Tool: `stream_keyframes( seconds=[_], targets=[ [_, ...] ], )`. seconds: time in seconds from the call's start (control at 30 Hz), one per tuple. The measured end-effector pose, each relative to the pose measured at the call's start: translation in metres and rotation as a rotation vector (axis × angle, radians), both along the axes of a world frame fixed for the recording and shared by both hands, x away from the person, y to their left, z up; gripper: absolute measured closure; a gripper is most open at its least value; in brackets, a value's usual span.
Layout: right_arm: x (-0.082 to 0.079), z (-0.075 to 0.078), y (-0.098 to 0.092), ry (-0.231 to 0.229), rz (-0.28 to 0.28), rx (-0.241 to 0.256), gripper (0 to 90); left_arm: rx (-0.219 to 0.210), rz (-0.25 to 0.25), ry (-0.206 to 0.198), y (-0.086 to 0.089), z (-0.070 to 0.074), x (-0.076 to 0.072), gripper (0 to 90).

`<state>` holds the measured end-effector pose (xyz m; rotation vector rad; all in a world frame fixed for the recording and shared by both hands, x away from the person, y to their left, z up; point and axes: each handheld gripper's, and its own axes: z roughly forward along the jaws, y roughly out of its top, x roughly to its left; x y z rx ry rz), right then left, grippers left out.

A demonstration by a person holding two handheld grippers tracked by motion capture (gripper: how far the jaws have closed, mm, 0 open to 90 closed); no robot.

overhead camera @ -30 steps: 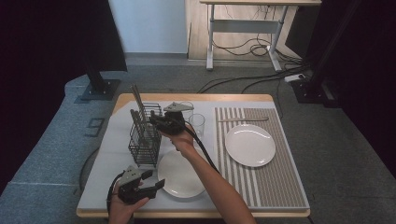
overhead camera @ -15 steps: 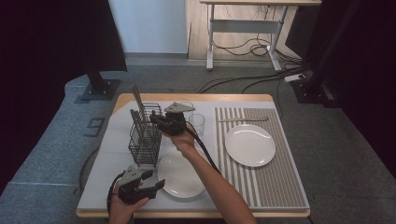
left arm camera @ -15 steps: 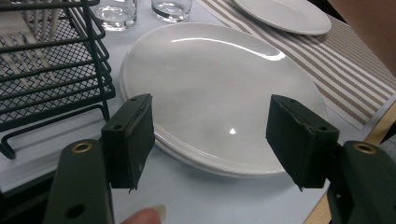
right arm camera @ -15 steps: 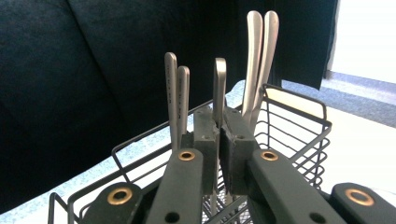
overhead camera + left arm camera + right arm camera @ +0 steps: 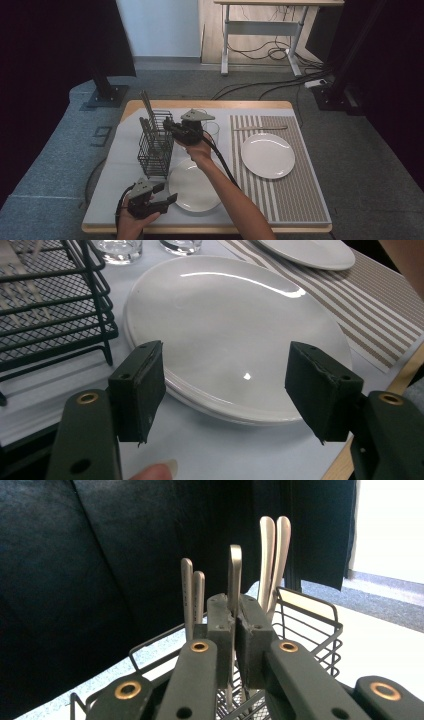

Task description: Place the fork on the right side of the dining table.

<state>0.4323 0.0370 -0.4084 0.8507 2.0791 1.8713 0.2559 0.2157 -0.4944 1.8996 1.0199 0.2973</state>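
Cutlery stands upright in a black wire caddy (image 5: 155,147) near the left half of the counter (image 5: 115,200), and the right hand-held gripper (image 5: 234,630) has its jaws pressed together on one piece of it, a metal handle (image 5: 235,570) that rises straight up between the pads. In the right gripper view that handle stands in the middle, with two shorter handles (image 5: 192,592) just to its left and a taller pair (image 5: 274,555) just to its right, all poking above the caddy's rim. From the high view the right hand-held gripper (image 5: 176,131) sits over the caddy's right side, toward the far edge of the counter, with the forearm reaching in from the near edge across a white plate (image 5: 194,186).

Down at the near left corner, the left hand-held gripper (image 5: 161,196) rests low, its jaws spread wide with nothing between them. In the left gripper view the near plate (image 5: 235,330) lies just beyond the open pads, and the caddy's mesh wall (image 5: 50,315) stands beside the plate.

A striped mat (image 5: 295,195) covers the right part of the counter, carrying a second white plate (image 5: 267,155) and a single utensil (image 5: 260,128) by its far edge. Two clear glasses (image 5: 212,131) stand just behind the right hand, near the far edge.
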Motion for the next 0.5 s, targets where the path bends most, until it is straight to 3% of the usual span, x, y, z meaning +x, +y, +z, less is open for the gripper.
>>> stream_keyframes(
  seconds=[0.5],
  targets=[
    [-0.0050,0.0067,0.0014,-0.038,-0.015,0.004,85.1,-0.001,0.004,-0.005,0.0017,0.0012,-0.0006,32.3]
  ],
)
